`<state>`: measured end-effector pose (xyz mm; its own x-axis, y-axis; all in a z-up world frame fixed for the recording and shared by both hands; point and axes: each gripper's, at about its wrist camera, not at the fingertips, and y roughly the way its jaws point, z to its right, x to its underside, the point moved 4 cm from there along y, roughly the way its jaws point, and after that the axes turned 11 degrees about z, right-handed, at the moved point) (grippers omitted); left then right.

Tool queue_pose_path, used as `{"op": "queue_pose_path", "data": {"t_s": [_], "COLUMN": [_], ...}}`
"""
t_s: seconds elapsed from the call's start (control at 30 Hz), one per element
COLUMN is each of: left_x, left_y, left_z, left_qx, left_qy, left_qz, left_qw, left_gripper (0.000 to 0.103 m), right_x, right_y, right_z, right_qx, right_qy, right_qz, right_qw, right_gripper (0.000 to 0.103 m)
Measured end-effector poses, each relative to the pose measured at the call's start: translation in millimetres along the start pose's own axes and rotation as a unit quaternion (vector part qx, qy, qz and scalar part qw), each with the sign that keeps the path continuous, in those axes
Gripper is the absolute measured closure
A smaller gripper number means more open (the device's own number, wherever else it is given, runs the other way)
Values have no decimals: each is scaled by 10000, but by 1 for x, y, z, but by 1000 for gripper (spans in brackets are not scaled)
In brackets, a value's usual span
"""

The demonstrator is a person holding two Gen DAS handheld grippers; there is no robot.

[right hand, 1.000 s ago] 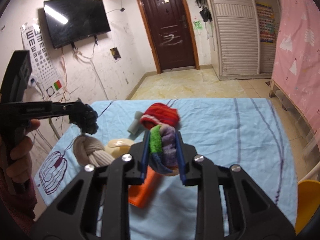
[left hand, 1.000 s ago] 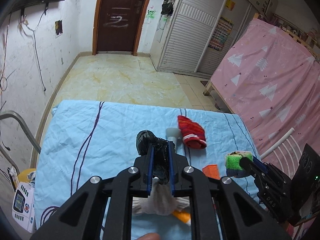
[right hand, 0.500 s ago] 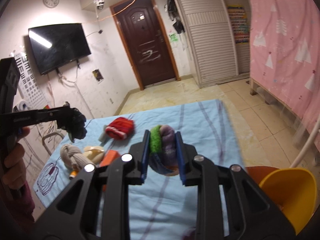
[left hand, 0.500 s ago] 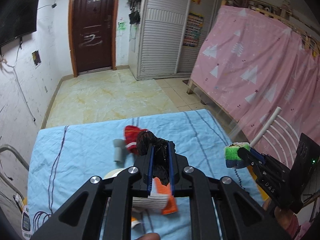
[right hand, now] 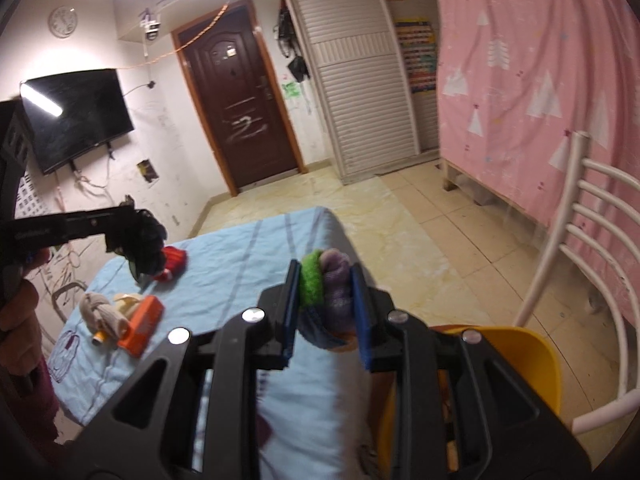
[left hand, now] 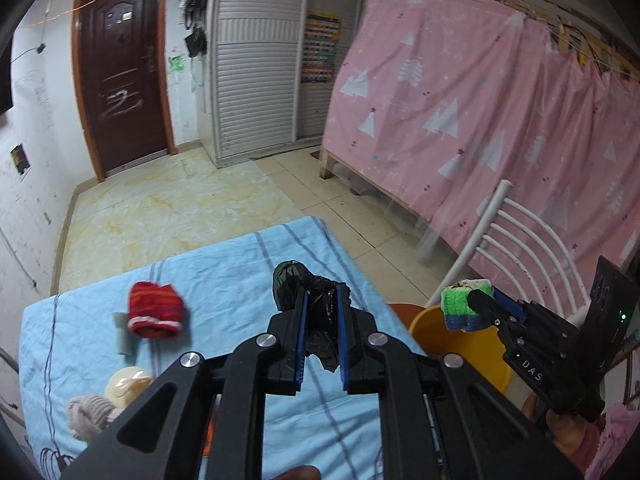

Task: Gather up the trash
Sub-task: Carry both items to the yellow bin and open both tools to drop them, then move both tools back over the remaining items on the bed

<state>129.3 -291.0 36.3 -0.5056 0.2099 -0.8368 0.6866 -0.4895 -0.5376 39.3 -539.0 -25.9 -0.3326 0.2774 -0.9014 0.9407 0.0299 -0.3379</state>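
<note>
My left gripper point(left hand: 320, 300) is shut on a crumpled black plastic bag point(left hand: 308, 292), held above the right part of the blue-clothed table point(left hand: 224, 280); it also shows in the right wrist view point(right hand: 140, 240). My right gripper point(right hand: 326, 276) is shut on a rolled green and purple sock point(right hand: 326, 284), held above the table's right edge. In the left wrist view that sock point(left hand: 464, 308) hangs over a yellow bin point(left hand: 460, 344) beside the table. The bin's rim point(right hand: 528, 352) shows at the right wrist view's lower right.
On the table lie a red knit item point(left hand: 156, 314), a grey tube point(left hand: 122, 340), a beige knotted sock point(right hand: 98, 308), a cream lump point(left hand: 128, 384) and an orange box point(right hand: 142, 324). A white chair point(right hand: 580, 248) and a pink curtain point(left hand: 500, 120) stand to the right.
Both grippers have swung to the right with their loads. The right gripper has moved from over the table's middle to its right edge, near the yellow bin.
</note>
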Motion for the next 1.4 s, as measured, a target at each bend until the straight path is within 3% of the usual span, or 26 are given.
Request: {"op": "queue_pose_path", "data": {"t_s": [0.6,0.77,0.93,1.03,1.1,1.17,1.4], "left_x": [26,38,48,48,47,45,35], "left_y": [58,72,78,76,73,70,55], "left_z": [139,172,196,200,198,191,159], "left_qx": [937,1143,1284,1389,1361,1320,1204], "left_qy": [522,717,951,942,912,833,536], "left_qz": [-572,-772,-932,-967,-924,-864,-740], "left_qw": [9926,9878,9828,9811,9822,9840,9885], "left_gripper": [99,98,97,77,49,46,46], "right_x": [23,22,15,11,9,7,3], "right_y": [-34,-50,-61,-65,-66,-67,-63], "right_z": [94,112,122,121,118,115,92], "right_qx": [709,884,938,939,934,924,808], "right_qy": [501,663,786,784,780,765,651], "right_qz": [-55,105,284,352,386,410,388], "right_qw": [9962,9938,9921,9919,9918,9919,9938], "right_gripper": [79,57,57,57,53,45,43]}}
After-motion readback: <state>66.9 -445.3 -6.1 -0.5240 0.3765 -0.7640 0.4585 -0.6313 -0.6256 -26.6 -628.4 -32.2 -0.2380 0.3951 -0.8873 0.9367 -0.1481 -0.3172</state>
